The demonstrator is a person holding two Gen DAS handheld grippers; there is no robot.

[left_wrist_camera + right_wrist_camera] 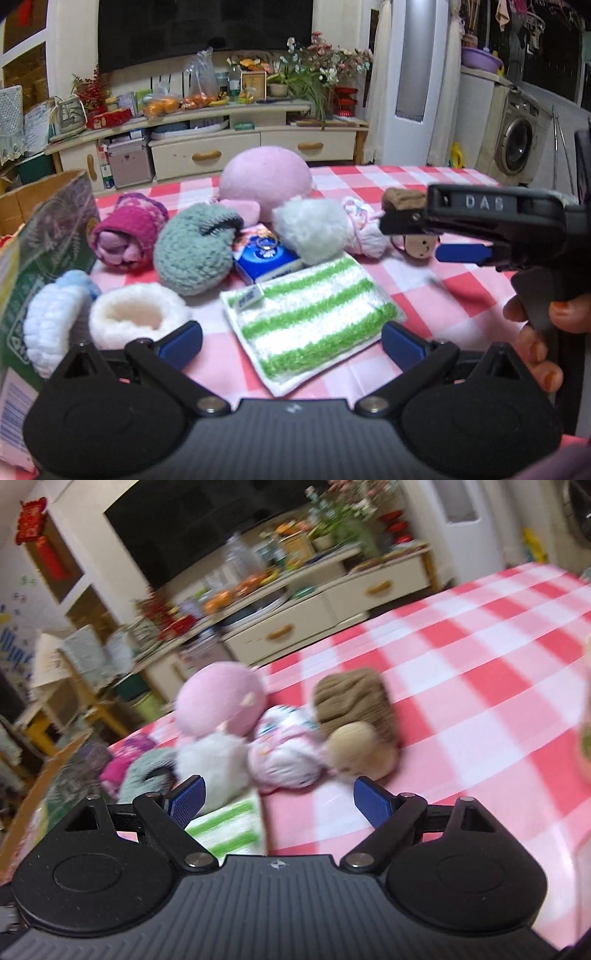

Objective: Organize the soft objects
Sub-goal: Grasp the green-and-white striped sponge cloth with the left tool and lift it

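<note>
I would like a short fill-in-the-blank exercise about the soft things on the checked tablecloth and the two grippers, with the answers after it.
1. The cloth lying between the left gripper's fingers has white and ____ stripes.
2. The big round plush at the back of the pile is ____ in colour.
3. Both the left gripper and the right gripper have their jaws ____.
4. The tablecloth has a checked pattern of white, pink and ____.

Missing words: green; pink; open; red
</note>
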